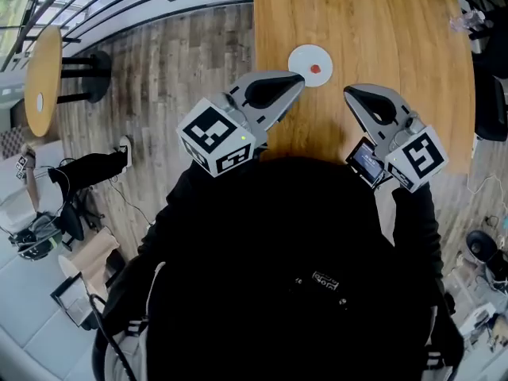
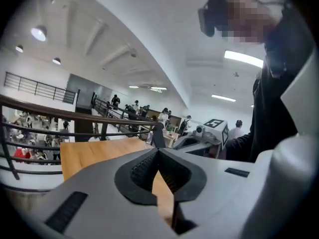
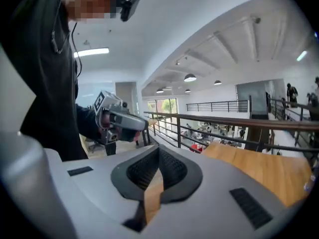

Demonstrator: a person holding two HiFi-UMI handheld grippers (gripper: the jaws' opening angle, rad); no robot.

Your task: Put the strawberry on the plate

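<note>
Strawberry [image 1: 315, 69] was found lying on the white plate [image 1: 300, 57], on the wooden worktop [image 1: 381, 22]. Left gripper [image 1: 297, 79] and right gripper [image 1: 350, 94] were held closed and empty, clear of the plate. Task was judged done, with nothing left.
</note>
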